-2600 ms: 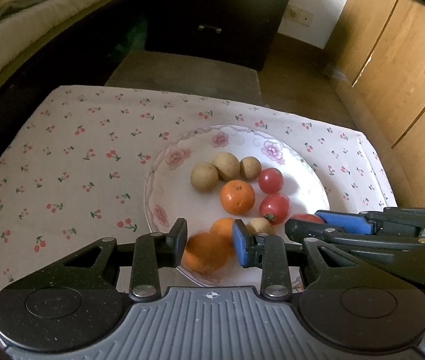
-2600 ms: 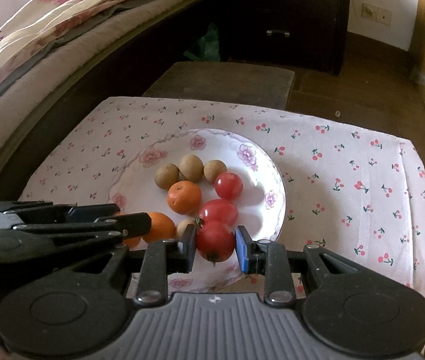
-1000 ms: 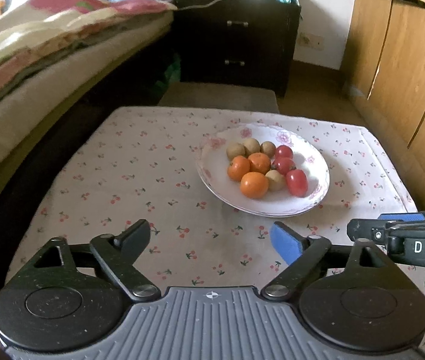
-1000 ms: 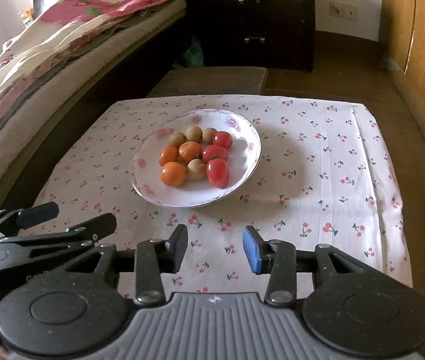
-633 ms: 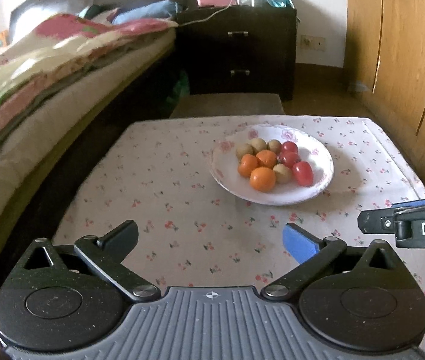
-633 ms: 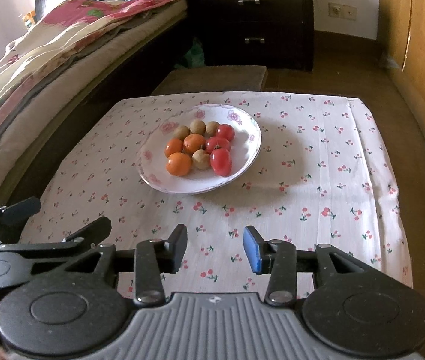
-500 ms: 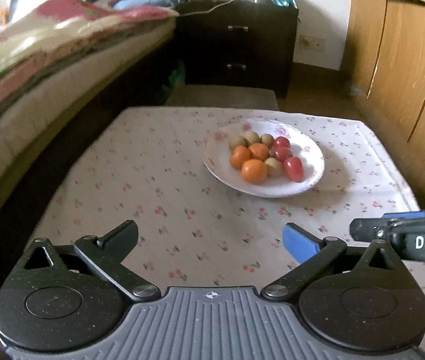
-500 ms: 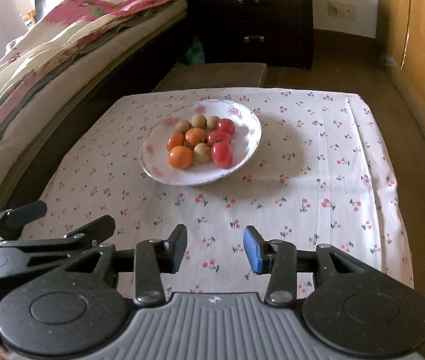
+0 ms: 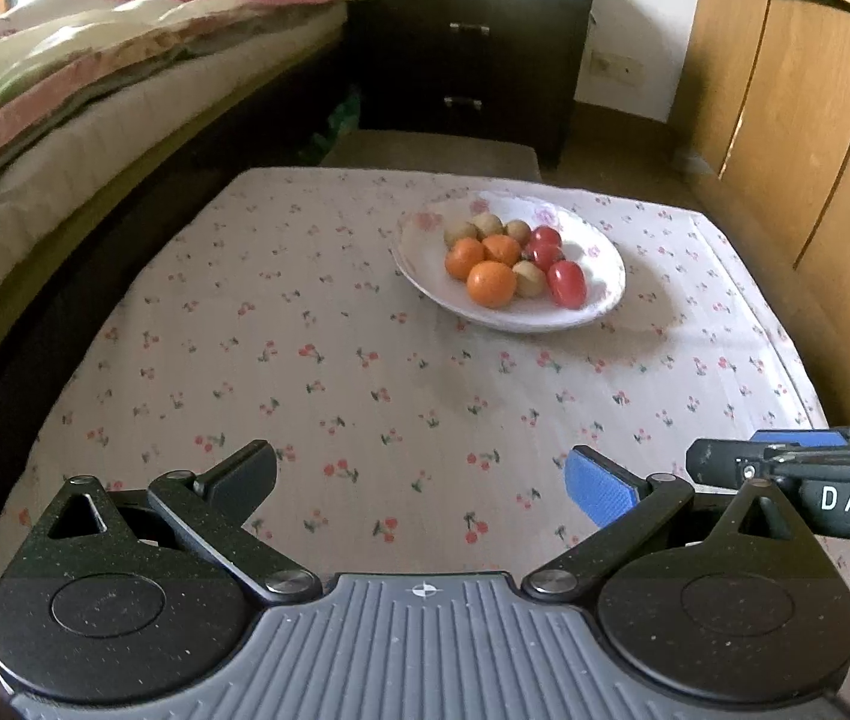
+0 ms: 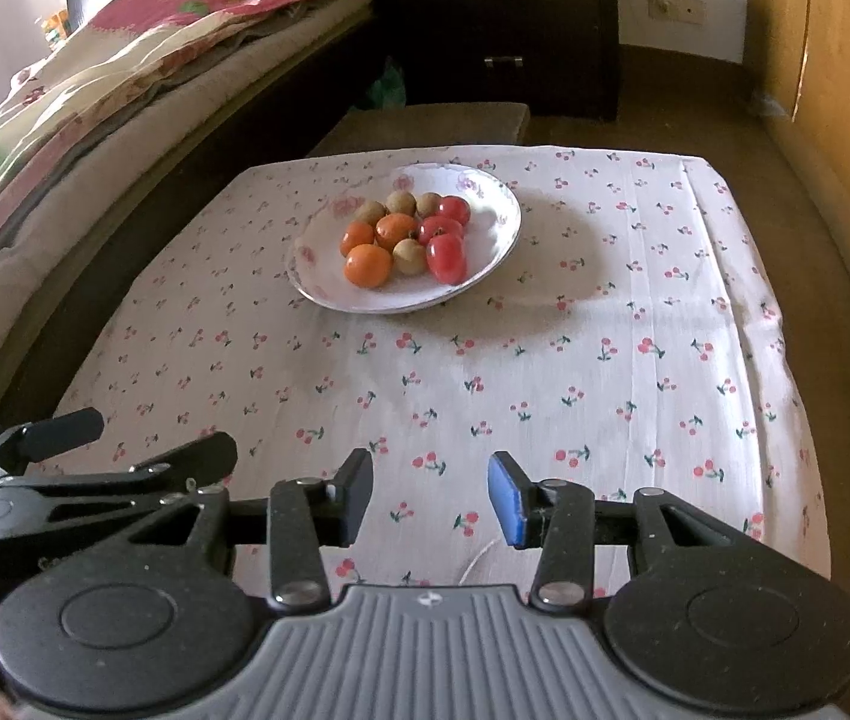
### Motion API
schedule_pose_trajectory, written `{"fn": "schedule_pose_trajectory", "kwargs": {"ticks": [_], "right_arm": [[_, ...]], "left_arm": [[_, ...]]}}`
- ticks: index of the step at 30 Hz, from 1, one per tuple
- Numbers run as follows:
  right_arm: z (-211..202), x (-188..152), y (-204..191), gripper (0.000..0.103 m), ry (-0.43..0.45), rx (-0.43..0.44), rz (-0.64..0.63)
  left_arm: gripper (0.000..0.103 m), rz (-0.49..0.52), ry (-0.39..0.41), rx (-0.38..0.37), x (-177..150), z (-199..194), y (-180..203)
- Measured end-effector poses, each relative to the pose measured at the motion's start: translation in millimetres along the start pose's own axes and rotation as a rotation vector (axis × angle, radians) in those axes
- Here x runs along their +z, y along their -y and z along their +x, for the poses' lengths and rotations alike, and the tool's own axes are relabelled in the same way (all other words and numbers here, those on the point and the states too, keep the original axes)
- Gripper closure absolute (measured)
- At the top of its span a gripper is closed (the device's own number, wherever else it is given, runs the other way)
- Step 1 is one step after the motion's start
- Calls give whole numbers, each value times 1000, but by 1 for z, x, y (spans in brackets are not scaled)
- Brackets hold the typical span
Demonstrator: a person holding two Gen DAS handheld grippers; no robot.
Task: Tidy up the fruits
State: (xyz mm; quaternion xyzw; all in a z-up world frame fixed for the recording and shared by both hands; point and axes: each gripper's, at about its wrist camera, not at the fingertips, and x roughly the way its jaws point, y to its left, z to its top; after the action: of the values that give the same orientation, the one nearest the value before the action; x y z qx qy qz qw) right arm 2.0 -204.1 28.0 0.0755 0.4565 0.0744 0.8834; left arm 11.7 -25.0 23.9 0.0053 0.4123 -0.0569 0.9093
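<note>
Bedroom light falls across a low table under a white tablecloth (image 9: 317, 324) printed with little red cherries, a bed (image 9: 65, 90) with a patterned quilt along its left edge, a dark dresser (image 9: 473, 54) beyond the far edge and wooden wardrobe doors (image 9: 797, 120) off to the right. And there's the plate (image 9: 599, 306), white with pink flowers on the rim, sitting toward the far edge of the tablecloth, a little right of centre in the left wrist view. All the fruit is on it: three orange tangerines (image 9: 490, 283) on the left side, three red tomatoes (image 9: 566, 283) on the right, and small tan-brown round fruits (image 9: 488, 223) along the back, one more (image 9: 528, 278) tucked between the front tangerine and the front tomato. Every piece lies touching its neighbours in one cluster.

Left gripper (image 9: 419, 474) hangs over the near edge of the cloth, jaws flung wide after just opening, nothing between them but cherry print. Right gripper (image 10: 430, 495) is released too, its black and blue pads apart with bare cloth in the gap, also at the near edge. Both are well apart from the plate.
</note>
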Motion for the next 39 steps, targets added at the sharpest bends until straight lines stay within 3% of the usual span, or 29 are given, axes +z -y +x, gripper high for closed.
{"fn": "schedule_pose_trajectory", "kwargs": {"ticks": [39], "right_arm": [[-17,-35,-10,56,-24,-9,-17]], "left_arm": [[0,-25,-94,-9,-30,-13,1]]}}
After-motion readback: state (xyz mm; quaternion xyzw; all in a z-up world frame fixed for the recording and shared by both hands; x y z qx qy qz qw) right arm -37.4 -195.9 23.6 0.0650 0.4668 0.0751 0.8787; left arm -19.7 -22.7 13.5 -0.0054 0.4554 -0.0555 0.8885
